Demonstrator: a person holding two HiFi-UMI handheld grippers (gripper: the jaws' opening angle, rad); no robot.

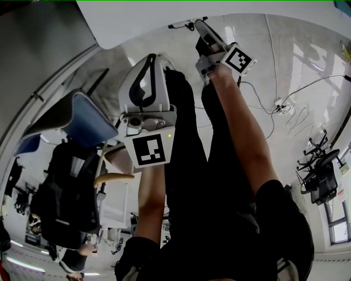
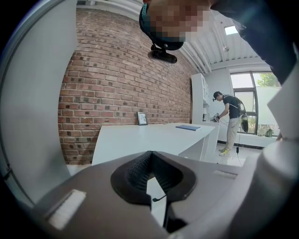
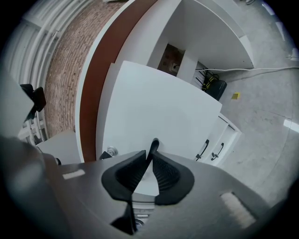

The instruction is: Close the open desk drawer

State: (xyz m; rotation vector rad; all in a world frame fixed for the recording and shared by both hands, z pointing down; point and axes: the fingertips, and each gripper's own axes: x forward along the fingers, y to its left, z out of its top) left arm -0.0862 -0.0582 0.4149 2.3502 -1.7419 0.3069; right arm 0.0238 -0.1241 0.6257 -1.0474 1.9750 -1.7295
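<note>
My right gripper (image 1: 201, 26) reaches up to the edge of the white desk (image 1: 164, 13). In the right gripper view its jaws (image 3: 152, 150) are shut on a thin black drawer handle (image 3: 153, 143) that sticks out between the tips. Behind the handle is a wide white drawer front (image 3: 159, 100) with a round metal lock (image 3: 110, 151) at its edge. How far the drawer stands out is not visible. My left gripper (image 1: 149, 61) hangs lower at the centre left, away from the desk. Its jaws (image 2: 152, 158) are shut with nothing between them.
A low white cabinet with two black handles (image 3: 212, 149) stands beside the drawer. A blue office chair (image 1: 82, 118) and a black backpack (image 1: 71, 186) are at the left. Cables (image 1: 285, 107) lie on the floor at the right. A person (image 2: 231, 116) stands far off by a window.
</note>
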